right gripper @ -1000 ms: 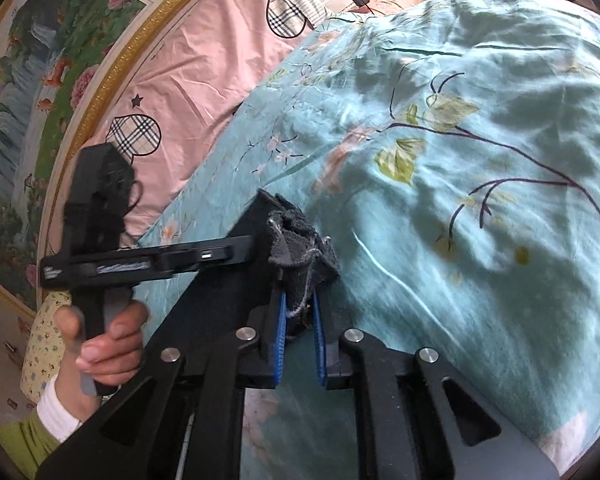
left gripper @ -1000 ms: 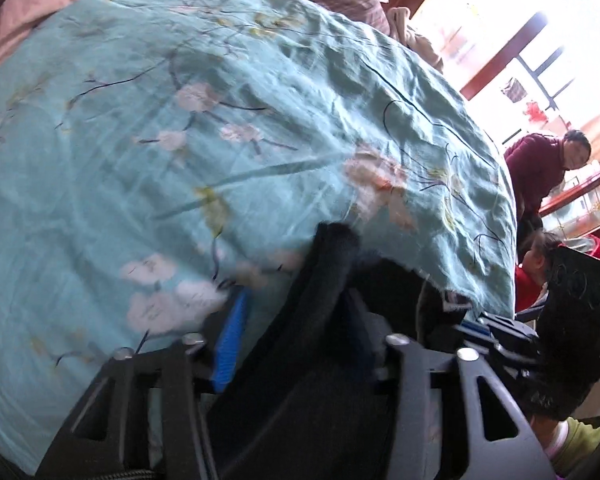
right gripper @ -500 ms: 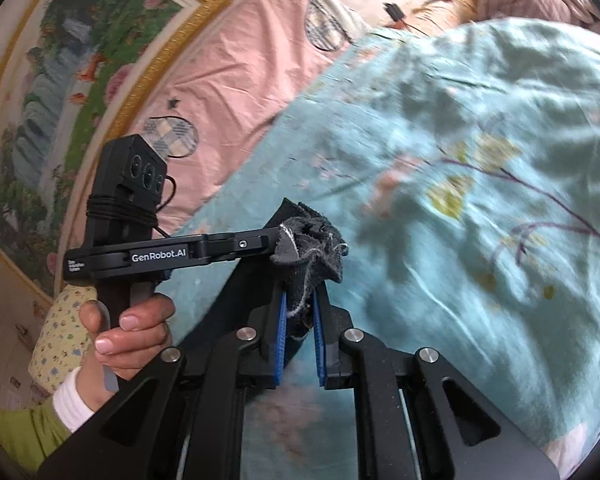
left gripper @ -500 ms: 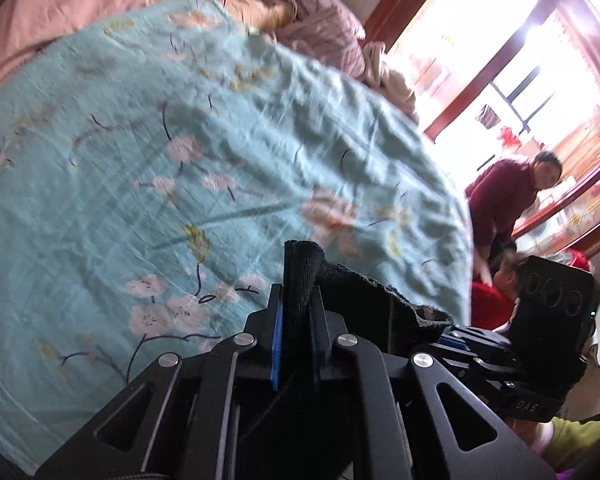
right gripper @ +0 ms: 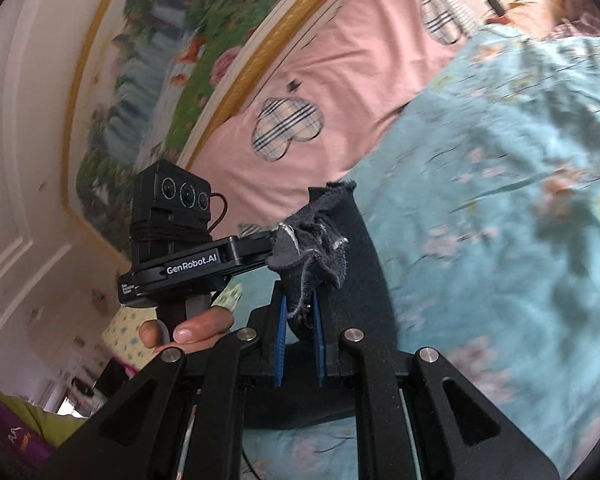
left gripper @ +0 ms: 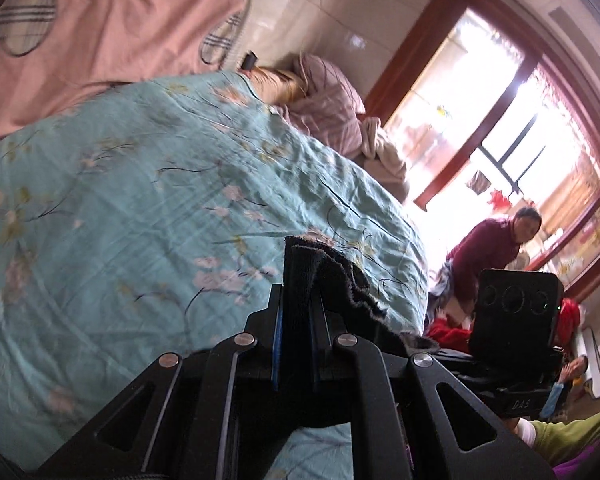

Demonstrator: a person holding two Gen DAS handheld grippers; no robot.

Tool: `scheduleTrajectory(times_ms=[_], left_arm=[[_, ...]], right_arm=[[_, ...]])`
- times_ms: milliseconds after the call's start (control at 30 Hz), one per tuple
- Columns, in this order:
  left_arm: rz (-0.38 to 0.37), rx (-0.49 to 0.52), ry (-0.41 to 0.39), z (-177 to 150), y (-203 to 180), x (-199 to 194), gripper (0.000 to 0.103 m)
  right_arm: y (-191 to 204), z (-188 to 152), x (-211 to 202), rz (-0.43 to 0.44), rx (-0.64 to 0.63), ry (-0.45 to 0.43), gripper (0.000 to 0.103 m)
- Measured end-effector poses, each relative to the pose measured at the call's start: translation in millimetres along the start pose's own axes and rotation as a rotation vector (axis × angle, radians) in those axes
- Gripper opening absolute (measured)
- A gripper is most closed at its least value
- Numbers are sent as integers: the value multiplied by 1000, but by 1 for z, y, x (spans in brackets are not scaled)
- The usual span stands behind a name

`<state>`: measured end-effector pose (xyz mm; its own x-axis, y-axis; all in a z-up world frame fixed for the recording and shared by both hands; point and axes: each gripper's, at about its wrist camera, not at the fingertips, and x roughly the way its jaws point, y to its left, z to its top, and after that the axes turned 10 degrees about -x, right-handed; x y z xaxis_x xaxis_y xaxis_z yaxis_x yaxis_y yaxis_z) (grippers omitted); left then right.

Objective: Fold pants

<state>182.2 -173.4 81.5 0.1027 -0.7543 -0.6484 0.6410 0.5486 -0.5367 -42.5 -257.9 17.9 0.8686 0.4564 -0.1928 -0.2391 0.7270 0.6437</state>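
Early stage: black fabric pants (left gripper: 300, 276) pinched in both clamped grippers, left gripper (left gripper: 296, 320) and right gripper (right gripper: 300, 320), lifted over teal floral bedspread (left gripper: 140, 208). No fold visible; laying out and folding remain.

Left claw (left gripper: 296, 320) has just been closing and now pinches dark cloth. Right claw (right gripper: 300, 320) is clamped on cloth too. Bare fingers (right gripper: 188, 326) wrap the left handle

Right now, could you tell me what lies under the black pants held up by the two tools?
Under the pants lies the teal floral bedspread. The cloth and tools hide the patch directly beneath, so anything there cannot be seen.
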Motion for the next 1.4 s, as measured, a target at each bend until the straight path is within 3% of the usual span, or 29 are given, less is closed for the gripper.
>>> scheduleTrajectory(times_ms=[233, 500, 1000, 1200, 1333, 1400], left_arm=[[22, -85, -71, -40, 35, -40, 9], [23, -262, -125, -95, 97, -71, 9], [78, -481, -81, -144, 171, -57, 5], [111, -504, -84, -159, 175, -66, 5], [154, -535, -100, -169, 177, -78, 5], [174, -555, -123, -176, 178, -89, 5]], right_arm=[[31, -18, 41, 66, -32, 104, 13], [48, -43, 79, 103, -53, 243, 13], [46, -83, 136, 3, -133, 464, 14], [49, -87, 141, -16, -161, 497, 21], [57, -90, 138, 7, -170, 516, 38], [62, -92, 138, 12, -182, 530, 40]])
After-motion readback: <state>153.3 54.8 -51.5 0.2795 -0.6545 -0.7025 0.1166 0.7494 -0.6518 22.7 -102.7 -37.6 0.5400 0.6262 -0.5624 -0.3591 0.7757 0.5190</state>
